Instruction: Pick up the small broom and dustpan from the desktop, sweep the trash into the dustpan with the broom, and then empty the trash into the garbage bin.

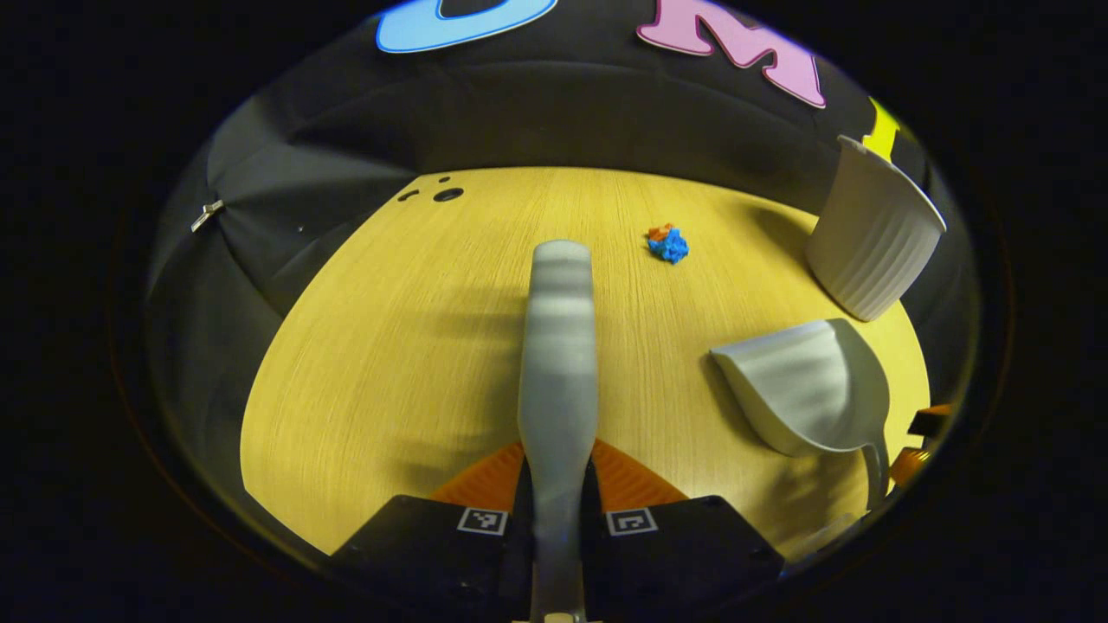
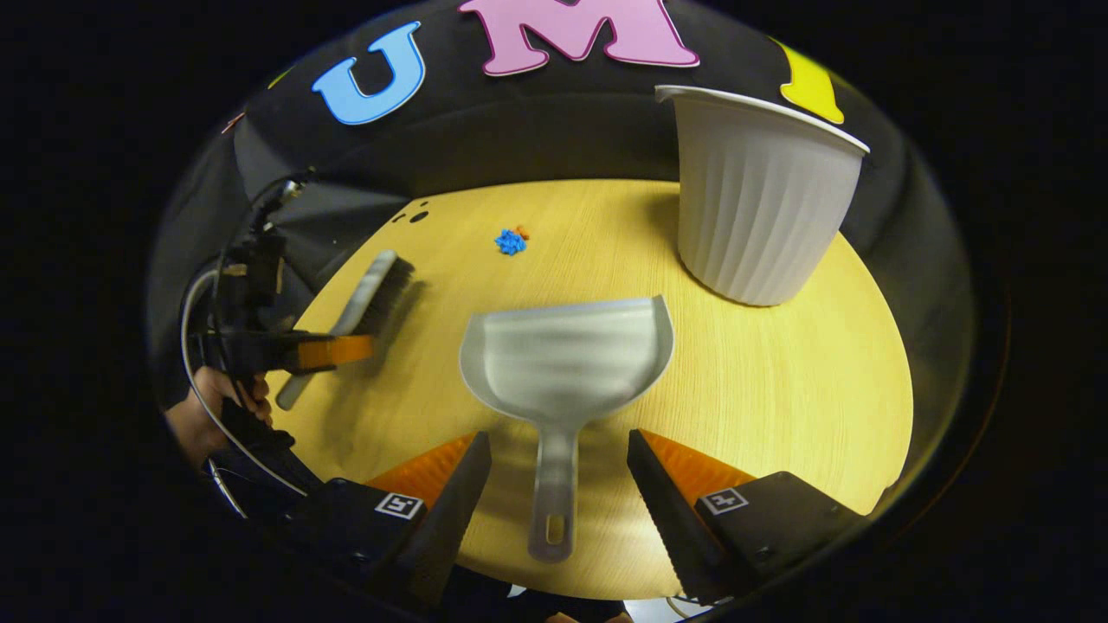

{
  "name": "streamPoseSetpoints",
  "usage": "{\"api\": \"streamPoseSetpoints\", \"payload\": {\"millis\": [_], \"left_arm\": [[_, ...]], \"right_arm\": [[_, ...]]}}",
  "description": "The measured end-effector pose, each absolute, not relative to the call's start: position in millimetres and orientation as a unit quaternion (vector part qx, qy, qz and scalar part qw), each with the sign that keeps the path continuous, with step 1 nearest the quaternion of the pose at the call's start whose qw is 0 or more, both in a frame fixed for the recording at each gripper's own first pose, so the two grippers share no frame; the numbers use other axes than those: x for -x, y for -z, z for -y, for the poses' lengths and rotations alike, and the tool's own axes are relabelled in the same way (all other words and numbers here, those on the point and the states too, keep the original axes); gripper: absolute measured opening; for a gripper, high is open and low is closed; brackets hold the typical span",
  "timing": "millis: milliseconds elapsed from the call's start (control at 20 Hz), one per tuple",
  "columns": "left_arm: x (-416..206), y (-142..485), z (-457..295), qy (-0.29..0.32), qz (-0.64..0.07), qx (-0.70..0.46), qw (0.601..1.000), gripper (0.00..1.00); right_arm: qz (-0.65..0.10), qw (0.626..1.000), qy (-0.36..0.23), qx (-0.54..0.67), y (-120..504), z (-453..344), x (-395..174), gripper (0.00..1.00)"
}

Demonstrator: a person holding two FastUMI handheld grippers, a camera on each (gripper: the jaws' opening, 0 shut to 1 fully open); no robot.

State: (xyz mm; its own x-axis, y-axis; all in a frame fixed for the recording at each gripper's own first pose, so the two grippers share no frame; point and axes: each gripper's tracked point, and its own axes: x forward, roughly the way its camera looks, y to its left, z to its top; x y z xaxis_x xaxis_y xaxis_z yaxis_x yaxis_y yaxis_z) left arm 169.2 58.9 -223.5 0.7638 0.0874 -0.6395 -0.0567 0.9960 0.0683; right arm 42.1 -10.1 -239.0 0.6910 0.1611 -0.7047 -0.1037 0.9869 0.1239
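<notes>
My left gripper (image 1: 558, 480) is shut on the grey broom (image 1: 558, 346), whose back runs straight ahead above the wooden desktop (image 1: 389, 363). In the right gripper view that broom (image 2: 368, 298) hangs at the left with dark bristles facing the desk, held by the left gripper (image 2: 333, 350). The grey dustpan (image 2: 567, 359) lies flat on the desk, its handle pointing at me between the open fingers of my right gripper (image 2: 558, 472). A small blue and orange trash wad (image 2: 511, 240) lies farther back; it is ahead and right in the left gripper view (image 1: 668, 244).
A white ribbed garbage bin (image 2: 757, 203) stands on the desk at the back right, close behind the dustpan (image 1: 809, 389). The bin (image 1: 870, 234) is at the right in the left gripper view. Small dark holes (image 1: 446, 194) mark the desk's far left corner. A hand (image 2: 212, 402) holds the left gripper.
</notes>
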Motion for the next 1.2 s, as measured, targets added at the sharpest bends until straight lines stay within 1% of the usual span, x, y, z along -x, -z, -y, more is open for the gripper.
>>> {"api": "streamPoseSetpoints", "payload": {"millis": [100,150,450,550,650,700,750,850,900,1100,1150,1200], "left_arm": [[-162.8,211.7,-60.0,-0.039,-0.331,-0.009,0.943,0.29],[-158.5,207.4,-61.6,-0.041,-0.329,-0.003,0.943,0.27],[-133.2,205.3,-77.0,-0.060,-0.329,0.016,0.942,0.27],[-125.7,206.3,-85.8,-0.071,-0.330,0.014,0.941,0.29],[-120.5,205.1,-84.5,-0.075,-0.325,0.028,0.942,0.27],[-118.9,207.7,-85.2,-0.075,-0.326,0.027,0.942,0.25],[-117.7,209.1,-87.5,-0.077,-0.329,0.017,0.941,0.27],[-119.5,204.8,-87.3,-0.075,-0.326,0.007,0.943,0.26],[-121.5,204.1,-84.6,-0.072,-0.324,0.008,0.943,0.27],[-130.7,203.5,-81.5,-0.063,-0.330,0.008,0.942,0.27],[-133.0,202.9,-80.7,-0.058,-0.332,0.007,0.941,0.27],[-135.3,204.6,-81.2,-0.056,-0.335,0.003,0.941,0.27]], "right_arm": [[-0.403,0.912,-0.067,-0.030,250.0,10.6,-42.7,0.99],[-0.414,0.907,-0.064,-0.028,257.1,10.3,-40.7,0.99],[-0.458,0.888,-0.043,-0.016,291.4,9.1,-43.6,0.99],[-0.469,0.883,-0.037,-0.004,301.9,8.7,-48.4,0.99],[-0.485,0.874,-0.035,-0.010,311.7,3.3,-51.5,0.99],[-0.489,0.871,-0.032,-0.012,315.8,1.0,-55.2,0.96],[-0.490,0.871,-0.027,-0.009,316.1,1.8,-57.2,0.94],[-0.485,0.874,-0.025,0.003,318.1,2.0,-65.5,0.91],[-0.482,0.876,-0.024,0.013,318.1,3.4,-69.8,0.91],[-0.477,0.878,-0.022,0.025,317.1,4.1,-82.6,0.87],[-0.476,0.878,-0.023,0.026,317.3,5.5,-85.2,0.84],[-0.473,0.880,-0.025,0.025,316.1,7.7,-88.3,0.70]]}}
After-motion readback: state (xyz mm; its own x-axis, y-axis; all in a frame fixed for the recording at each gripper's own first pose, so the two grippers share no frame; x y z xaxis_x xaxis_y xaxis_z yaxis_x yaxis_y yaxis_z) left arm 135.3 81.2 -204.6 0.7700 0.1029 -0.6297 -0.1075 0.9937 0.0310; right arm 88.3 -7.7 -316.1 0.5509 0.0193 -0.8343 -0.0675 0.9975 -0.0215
